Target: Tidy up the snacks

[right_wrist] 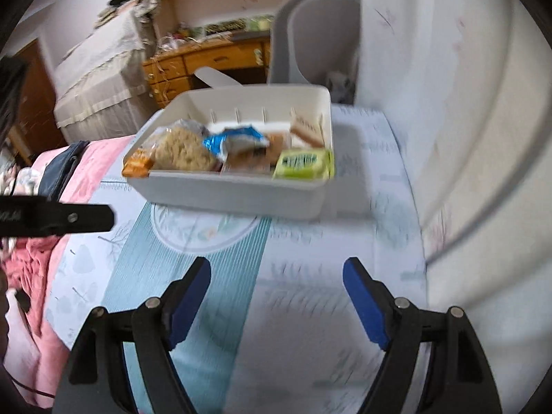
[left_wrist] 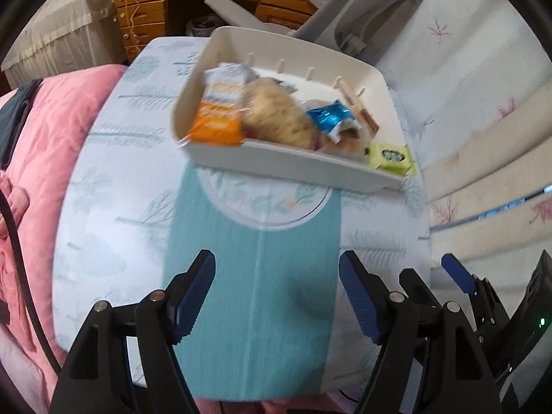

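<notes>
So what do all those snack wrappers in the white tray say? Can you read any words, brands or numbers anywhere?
None can be read.
Orange packet: white lettering, blurred.
Blue wrapper: print too smeared.
Yellow-green packet: dark green label, letters illegible.
Tan bar at the back of the white tray: faint marks, unreadable.
Black arm at the right wrist view's left edge: white letters, cut off.

Between both wide-open grippers, left gripper and right gripper, and the white tray lies bare patterned cloth, free to cross. The tray's near wall blocks a low approach; its packed snacks crowd the front, with bare floor behind
</notes>
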`<state>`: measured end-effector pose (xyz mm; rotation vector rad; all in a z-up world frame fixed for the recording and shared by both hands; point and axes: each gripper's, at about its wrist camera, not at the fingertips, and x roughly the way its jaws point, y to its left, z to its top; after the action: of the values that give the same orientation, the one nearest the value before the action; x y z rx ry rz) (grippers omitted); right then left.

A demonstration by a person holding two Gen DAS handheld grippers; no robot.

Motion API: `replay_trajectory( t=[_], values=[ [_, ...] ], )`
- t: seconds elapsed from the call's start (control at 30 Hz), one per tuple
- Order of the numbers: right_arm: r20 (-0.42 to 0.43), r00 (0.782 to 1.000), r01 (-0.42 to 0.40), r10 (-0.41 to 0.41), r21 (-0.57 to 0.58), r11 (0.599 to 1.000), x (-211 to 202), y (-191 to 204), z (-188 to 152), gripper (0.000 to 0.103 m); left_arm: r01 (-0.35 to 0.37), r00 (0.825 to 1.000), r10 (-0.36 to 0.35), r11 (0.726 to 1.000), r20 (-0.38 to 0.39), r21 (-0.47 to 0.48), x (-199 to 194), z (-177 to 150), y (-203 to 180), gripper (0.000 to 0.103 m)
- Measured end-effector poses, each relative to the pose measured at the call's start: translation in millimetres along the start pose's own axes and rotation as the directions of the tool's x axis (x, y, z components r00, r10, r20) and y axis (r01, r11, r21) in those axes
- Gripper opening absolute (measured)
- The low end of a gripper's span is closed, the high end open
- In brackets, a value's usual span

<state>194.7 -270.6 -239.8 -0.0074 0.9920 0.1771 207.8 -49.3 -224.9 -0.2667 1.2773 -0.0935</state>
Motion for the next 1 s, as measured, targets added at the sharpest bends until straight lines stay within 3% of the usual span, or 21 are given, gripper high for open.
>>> replay_trajectory(
  t=[0.2, 0.3, 0.5, 0.7, 0.8, 1.0],
  values=[
    [-0.108, 0.994, -0.004, 0.011, 0.062, 0.998, -26.6, 28.7, -17.8, 0.088, -0.024, 1.0, 0.024, 1.0, -0.013, 0.007, -39.1, -21.5, 33.4, 0.074],
    [-0.144, 0.99, 0.002, 0.005, 0.046, 0.999, -48.4, 44.8, -16.4, 0.092, -0.024, 1.0, 0.024, 1.0, 0.01, 0.008, -65.3, -27.4, 39.9, 0.081],
    [-0.167, 0.986, -0.019, 0.028, 0.054, 0.998, -91.0, 59.9, 3.1, 0.095, -0.049, 0.996, 0.041, 0.994, 0.083, 0.093, -113.2, -26.6, 25.9, 0.086],
    [-0.187, 0.979, -0.046, 0.074, 0.152, 0.987, -124.2, 57.4, 18.0, 0.095, -0.075, 0.984, 0.053, 0.989, 0.168, 0.13, -152.0, -31.6, 10.3, 0.092],
    [-0.169, 0.981, -0.066, 0.098, 0.184, 0.981, -142.9, 57.0, 18.7, 0.096, -0.118, 0.975, 0.089, 0.983, 0.202, 0.137, -163.0, -38.0, 6.3, 0.096],
    [-0.083, 0.995, -0.04, 0.055, 0.173, 0.984, -166.4, 68.1, 14.3, 0.103, -0.158, 0.969, 0.132, 0.981, 0.211, 0.115, -166.4, -46.5, 8.2, 0.099]
  ],
)
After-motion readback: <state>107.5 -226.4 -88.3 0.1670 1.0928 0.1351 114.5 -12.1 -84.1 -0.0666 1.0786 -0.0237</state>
